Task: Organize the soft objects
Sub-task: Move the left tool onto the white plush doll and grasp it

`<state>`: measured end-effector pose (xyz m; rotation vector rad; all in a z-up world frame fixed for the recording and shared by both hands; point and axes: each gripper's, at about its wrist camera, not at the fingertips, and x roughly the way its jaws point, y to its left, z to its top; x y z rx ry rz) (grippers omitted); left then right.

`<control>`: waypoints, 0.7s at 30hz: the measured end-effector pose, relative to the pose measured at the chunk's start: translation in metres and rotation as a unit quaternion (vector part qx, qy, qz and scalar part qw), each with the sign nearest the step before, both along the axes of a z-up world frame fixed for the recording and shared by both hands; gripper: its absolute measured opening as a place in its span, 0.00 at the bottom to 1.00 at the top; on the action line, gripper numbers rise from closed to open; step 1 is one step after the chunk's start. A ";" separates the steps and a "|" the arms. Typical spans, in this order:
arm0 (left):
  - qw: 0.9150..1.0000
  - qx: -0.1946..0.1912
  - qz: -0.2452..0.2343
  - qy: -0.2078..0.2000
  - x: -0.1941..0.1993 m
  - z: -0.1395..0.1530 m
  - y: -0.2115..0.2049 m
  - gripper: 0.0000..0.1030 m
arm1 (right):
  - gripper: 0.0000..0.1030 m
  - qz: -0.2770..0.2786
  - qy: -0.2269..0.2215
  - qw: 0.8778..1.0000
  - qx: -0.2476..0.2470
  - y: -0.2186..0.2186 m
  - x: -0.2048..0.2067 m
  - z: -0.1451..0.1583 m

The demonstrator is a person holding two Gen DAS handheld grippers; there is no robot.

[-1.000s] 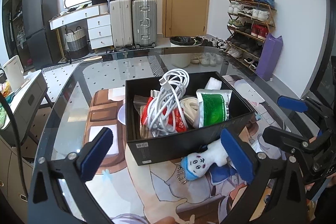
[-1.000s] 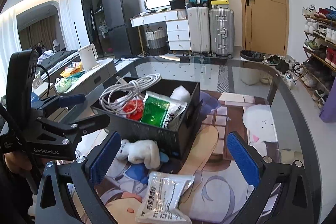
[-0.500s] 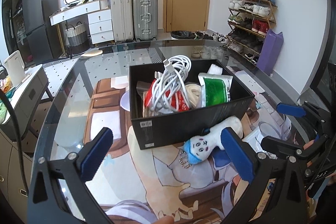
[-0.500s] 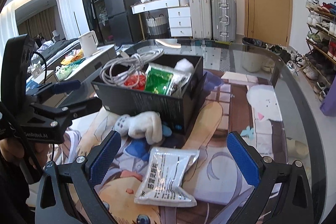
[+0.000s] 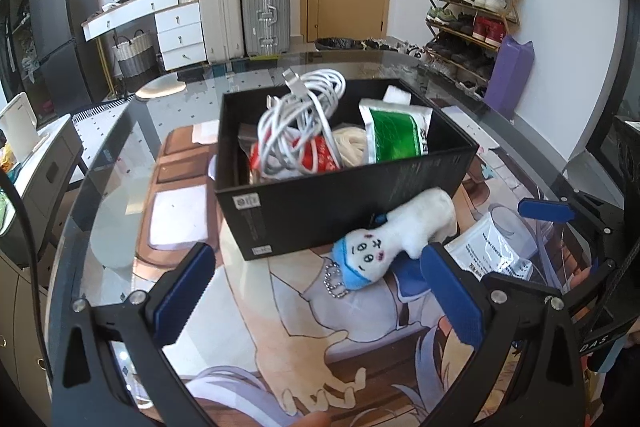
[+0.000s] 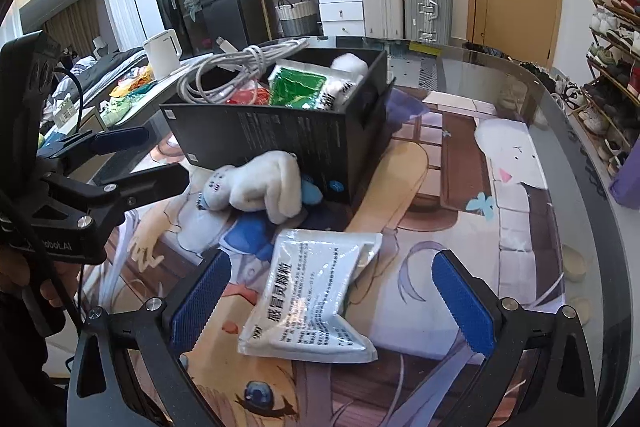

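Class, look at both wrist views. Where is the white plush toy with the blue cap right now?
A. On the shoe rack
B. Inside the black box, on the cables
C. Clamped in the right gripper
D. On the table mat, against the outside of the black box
D: the white plush toy lies on the table mat against the front wall of the black box, and the right gripper is open and holds nothing.

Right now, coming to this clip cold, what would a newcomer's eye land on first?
First the black box at the middle of the glass table, stuffed with a tangle of white cable and a green packet. Next the white plush toy lying against the box's near wall, and the silver sachet flat on the cartoon mat between the open right gripper fingers.
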<state>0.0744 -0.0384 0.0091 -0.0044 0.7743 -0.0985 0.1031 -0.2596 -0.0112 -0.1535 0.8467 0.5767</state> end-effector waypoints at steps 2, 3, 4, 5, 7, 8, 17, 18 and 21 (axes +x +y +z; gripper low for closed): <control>1.000 -0.003 -0.002 0.004 0.001 -0.002 -0.002 1.00 | 0.99 0.001 0.004 1.000 -0.001 -0.001 0.001 -0.002; 1.000 -0.003 -0.003 0.005 0.001 -0.003 -0.002 1.00 | 0.99 0.003 0.005 1.000 -0.002 -0.001 0.001 -0.002; 1.000 -0.002 -0.003 0.007 0.002 -0.004 -0.003 1.00 | 0.99 0.003 0.006 1.000 -0.005 -0.001 0.000 -0.003; 1.000 -0.002 -0.003 0.008 0.003 -0.005 -0.004 1.00 | 0.99 0.005 0.006 1.000 -0.008 -0.001 -0.001 -0.003; 1.000 -0.002 -0.002 0.011 0.004 -0.006 -0.004 1.00 | 0.99 0.008 0.008 1.000 -0.013 0.000 -0.002 -0.005; 1.000 -0.003 -0.001 0.013 0.005 -0.007 -0.004 1.00 | 0.99 0.010 0.010 1.000 -0.015 0.000 -0.003 -0.006; 1.000 -0.002 -0.003 0.028 0.009 -0.016 -0.012 1.00 | 0.99 0.013 0.003 0.999 -0.042 0.005 -0.004 -0.012; 1.000 -0.004 -0.003 0.029 0.009 -0.017 -0.012 1.00 | 0.99 0.013 0.004 0.999 -0.043 0.005 -0.004 -0.012; 0.999 -0.010 -0.006 0.035 0.011 -0.018 -0.013 1.00 | 0.99 0.010 0.003 0.999 -0.047 0.003 -0.003 -0.013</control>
